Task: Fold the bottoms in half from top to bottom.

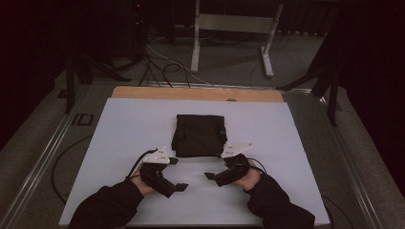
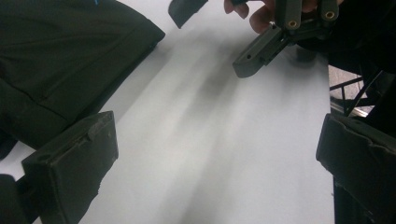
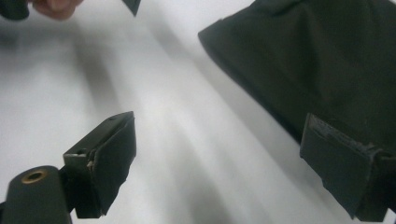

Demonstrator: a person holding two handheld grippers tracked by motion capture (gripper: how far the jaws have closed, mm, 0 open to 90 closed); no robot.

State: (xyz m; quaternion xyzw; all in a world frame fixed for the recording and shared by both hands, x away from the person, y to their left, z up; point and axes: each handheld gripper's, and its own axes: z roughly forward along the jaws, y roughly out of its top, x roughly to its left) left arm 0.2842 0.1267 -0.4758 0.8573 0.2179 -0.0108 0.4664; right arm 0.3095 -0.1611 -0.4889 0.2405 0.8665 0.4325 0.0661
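Black folded cloth (image 1: 199, 135) lies flat near the middle of the white table (image 1: 119, 129) in the high view, its near edge facing the person. Left gripper (image 1: 176, 173) sits just short of the cloth's near left corner, jaws spread wide, one tip close beside that corner and the other lower down over bare table; nothing between them. Right gripper (image 1: 216, 164) mirrors it at the near right corner, jaws likewise apart and empty, tips pointing inward toward the left gripper. Both are held by hands in dark sleeves (image 1: 110, 205) coming from the near edge. Grey three-cornered plates sit on top of each gripper. Left gripper view: own two jaws stand far apart at the lower corners, bare white surface between; the cloth (image 2: 60, 60) fills the upper left, near one jaw, contact not clear. The right gripper (image 2: 219, 39) shows at top, jaws parted. Right gripper view: own jaws well apart, white table between them; the cloth (image 3: 317, 60) occupies the upper right, behind the right-hand jaw; whether it touches cannot be told. A fingertip (image 3: 56, 7) shows at the top left.
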